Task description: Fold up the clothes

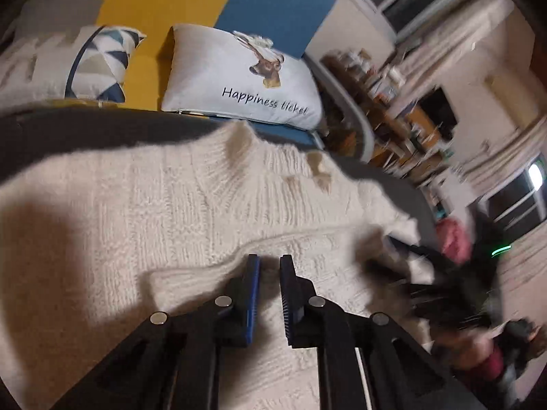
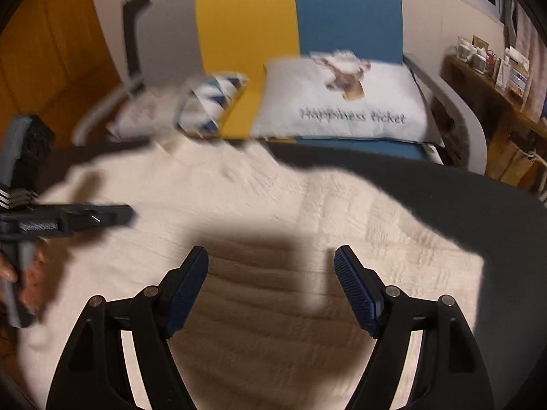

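Observation:
A cream knitted sweater point(image 1: 154, 198) lies spread on a dark grey surface point(image 1: 85, 130), its ribbed collar toward the sofa. My left gripper point(image 1: 269, 259) hovers low over a folded edge of the knit. Its blue pads stand a narrow gap apart, with nothing pinched between them. In the right wrist view the sweater point(image 2: 273, 198) fills the middle, and my right gripper point(image 2: 271, 253) stands wide open above it, casting a shadow on the fabric. The left gripper point(image 2: 128, 213) comes in from the left edge, held by a hand point(image 2: 27, 280). The right gripper shows only as a dark blur point(image 1: 444, 300).
Behind the dark surface point(image 2: 444, 198) is a yellow and blue sofa point(image 2: 246, 34) with a white "Happiness ticket" pillow point(image 2: 342, 109) and a triangle-patterned pillow point(image 2: 212, 102). A wooden shelf point(image 2: 495, 78) with small items stands at the right.

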Demonstrator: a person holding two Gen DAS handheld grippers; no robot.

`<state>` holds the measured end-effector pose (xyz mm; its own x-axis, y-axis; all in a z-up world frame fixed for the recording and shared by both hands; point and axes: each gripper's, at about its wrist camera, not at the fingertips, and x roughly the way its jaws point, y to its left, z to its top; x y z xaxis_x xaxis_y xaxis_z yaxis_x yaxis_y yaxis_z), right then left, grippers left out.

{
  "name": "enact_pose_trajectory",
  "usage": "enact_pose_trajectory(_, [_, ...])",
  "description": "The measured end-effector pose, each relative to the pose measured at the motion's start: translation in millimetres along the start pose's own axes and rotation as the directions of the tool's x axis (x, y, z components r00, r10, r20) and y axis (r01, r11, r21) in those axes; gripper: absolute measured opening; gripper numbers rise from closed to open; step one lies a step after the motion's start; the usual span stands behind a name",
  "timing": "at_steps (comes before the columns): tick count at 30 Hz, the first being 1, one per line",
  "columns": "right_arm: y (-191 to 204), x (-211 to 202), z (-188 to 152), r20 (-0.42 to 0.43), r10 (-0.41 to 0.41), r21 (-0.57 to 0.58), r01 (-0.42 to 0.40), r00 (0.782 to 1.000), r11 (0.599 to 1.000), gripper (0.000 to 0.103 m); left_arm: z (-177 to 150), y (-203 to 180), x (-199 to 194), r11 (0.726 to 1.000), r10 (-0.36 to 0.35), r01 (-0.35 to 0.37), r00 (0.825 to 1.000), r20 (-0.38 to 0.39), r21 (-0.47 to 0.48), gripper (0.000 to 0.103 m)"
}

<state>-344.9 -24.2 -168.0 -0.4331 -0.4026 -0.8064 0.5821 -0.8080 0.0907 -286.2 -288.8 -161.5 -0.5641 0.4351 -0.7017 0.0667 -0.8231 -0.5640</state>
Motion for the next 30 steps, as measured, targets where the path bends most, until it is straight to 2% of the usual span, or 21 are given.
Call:
enact_pose_trajectory(1, [0, 12, -4, -0.039, -0.034, 0.001, 0.034, 0.999, 0.999, 0.081, -2, 3, -7, 0.999, -0.021, 0.022, 1.000, 0.011, -0.027, 0.010])
enact_pose_trajectory(3, [6, 7, -13, 0.037, -0.045, -0.025, 0.046, 0.998, 0.999, 0.082, -6, 9, -20, 0.995, -0.063, 0.066, 0.997, 0.035, -0.081, 0.013])
enact_pose_trajectory(4, [5, 5, -12, 0.028, -0.040, -0.018, 0.041, 0.999, 0.999, 0.082, -8, 12, -26, 0.991, -0.084, 0.088, 0.995, 0.047, -0.104, 0.015])
enact_pose_trajectory(6, [4, -4, -10, 0.012, -0.036, 0.000, 0.036, 0.999, 0.999, 0.082, -14, 10, -37, 0.989, -0.111, 0.116, 0.992, 0.062, -0.086, 0.015])
enact_pose_trajectory(8, [11, -24, -14, 0.036, -0.026, 0.002, 0.026, 0.999, 1.000, 0.082, -26, 1, -43, 0.996, -0.084, 0.086, 0.995, 0.052, -0.019, 0.015])
enact_pose_trajectory(10, [20, -41, -23, 0.056, -0.010, -0.011, 0.011, 0.998, 1.000, 0.082, -39, -7, -42, 0.999, -0.002, 0.000, 0.999, 0.035, 0.044, 0.015])
enact_pose_trajectory(11, [26, -45, -29, 0.050, -0.016, -0.019, 0.017, 0.999, 1.000, 0.082, -41, -5, -37, 0.998, 0.044, -0.045, 0.999, 0.025, 0.045, 0.015])
enact_pose_trajectory(12, [32, -42, -37, 0.022, -0.054, -0.028, 0.054, 0.998, 0.998, 0.082, -42, 1, -27, 0.998, 0.060, -0.060, 0.998, 0.006, 0.024, 0.014])
enact_pose_trajectory(14, [31, -25, -46, -0.038, -0.101, -0.009, 0.101, 0.994, 0.995, 0.084, -39, 3, -28, 0.998, 0.051, -0.051, 0.999, 0.014, -0.022, 0.012])
enact_pose_trajectory(15, [29, -28, -47, -0.027, -0.097, 0.007, 0.098, 0.995, 0.995, 0.085, -39, 4, -29, 0.998, 0.047, -0.046, 0.999, 0.020, -0.042, 0.013])
enact_pose_trajectory(17, [26, -33, -48, -0.005, -0.090, 0.038, 0.090, 0.996, 0.995, 0.085, -44, -4, -47, 0.998, 0.050, -0.048, 0.997, 0.058, -0.036, 0.016])
enact_pose_trajectory(19, [25, -52, -52, 0.006, -0.084, 0.073, 0.083, 0.996, 0.994, 0.085, -60, -17, -64, 0.998, 0.054, -0.055, 0.995, 0.081, 0.017, 0.016])
enact_pose_trajectory(21, [27, -76, -67, 0.015, -0.049, 0.094, 0.047, 0.999, 0.994, 0.085, -84, -29, -79, 0.997, 0.055, -0.059, 0.996, 0.068, 0.057, 0.016])
enact_pose_trajectory(23, [28, -92, -92, -0.013, -0.020, 0.129, 0.022, 1.000, 0.991, 0.086, -114, -40, -92, 0.997, 0.034, -0.037, 0.998, 0.049, 0.072, 0.016])
enact_pose_trajectory(25, [30, -108, -117, -0.041, 0.009, 0.165, -0.002, 0.999, 0.986, 0.086, -144, -48, -101, 0.994, 0.062, -0.066, 0.997, 0.045, 0.088, 0.016])
enact_pose_trajectory(26, [30, -113, -132, -0.054, -0.003, 0.178, 0.013, 0.999, 0.984, 0.086, -158, -50, -104, 0.992, 0.077, -0.080, 0.996, 0.041, 0.093, 0.016])
enact_pose_trajectory(28, [30, -119, -157, -0.078, -0.034, 0.180, 0.048, 0.996, 0.982, 0.085, -175, -39, -90, 0.992, 0.112, -0.110, 0.993, -0.022, 0.062, 0.013])
enact_pose_trajectory(29, [30, -119, -167, -0.087, -0.054, 0.168, 0.068, 0.995, 0.983, 0.085, -178, -36, -91, 0.993, 0.096, -0.097, 0.995, 0.007, 0.064, 0.013])
enact_pose_trajectory(30, [34, -122, -175, -0.045, -0.072, 0.122, 0.077, 0.996, 0.990, 0.085, -180, -32, -93, 0.994, 0.082, -0.084, 0.996, 0.034, 0.063, 0.012])
